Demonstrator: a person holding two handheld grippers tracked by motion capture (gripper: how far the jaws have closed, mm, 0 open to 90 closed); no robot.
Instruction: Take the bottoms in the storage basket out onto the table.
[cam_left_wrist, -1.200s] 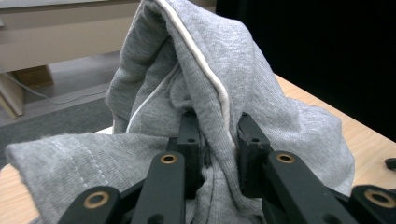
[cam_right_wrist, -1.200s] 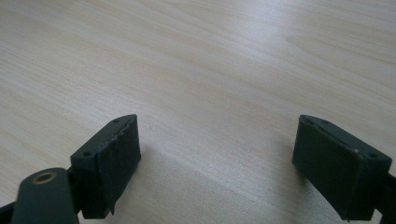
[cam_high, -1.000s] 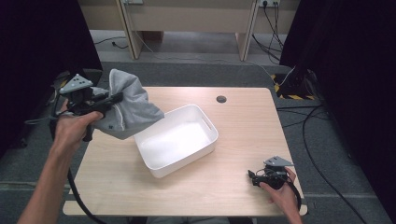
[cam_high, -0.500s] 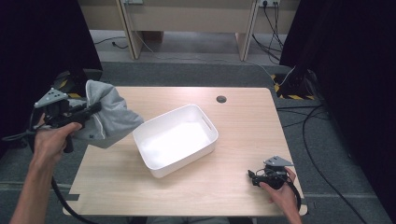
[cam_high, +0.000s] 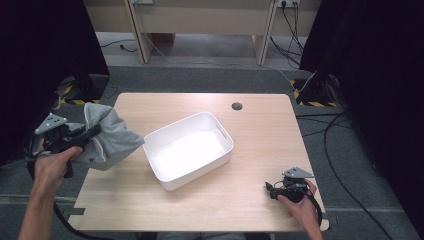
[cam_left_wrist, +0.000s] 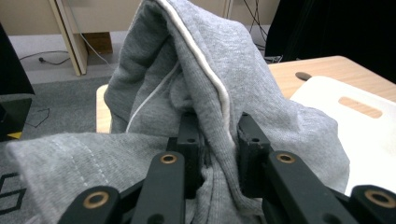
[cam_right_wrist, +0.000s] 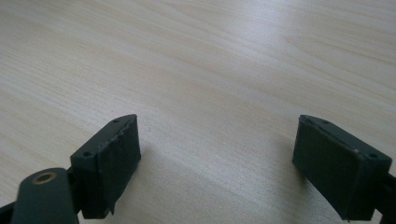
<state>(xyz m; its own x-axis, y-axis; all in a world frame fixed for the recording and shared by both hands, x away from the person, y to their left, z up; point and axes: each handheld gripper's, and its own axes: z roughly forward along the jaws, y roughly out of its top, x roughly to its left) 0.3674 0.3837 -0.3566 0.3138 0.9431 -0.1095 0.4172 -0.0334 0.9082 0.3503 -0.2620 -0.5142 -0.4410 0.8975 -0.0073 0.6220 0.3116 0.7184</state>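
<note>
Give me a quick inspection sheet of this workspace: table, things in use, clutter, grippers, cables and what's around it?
Surface: wooden table, a round hole near its far edge.
Job's things: grey garment bunched at the table's left edge; white tub mid-table, nothing seen inside.
Clutter: nothing seen.
Grippers: left gripper clamped on the garment; right gripper open, low over bare wood.
Cables: a black cable trails from the left gripper; more lie on the floor at right.
Surroundings: grey carpet, black curtains, wooden furniture behind.
</note>
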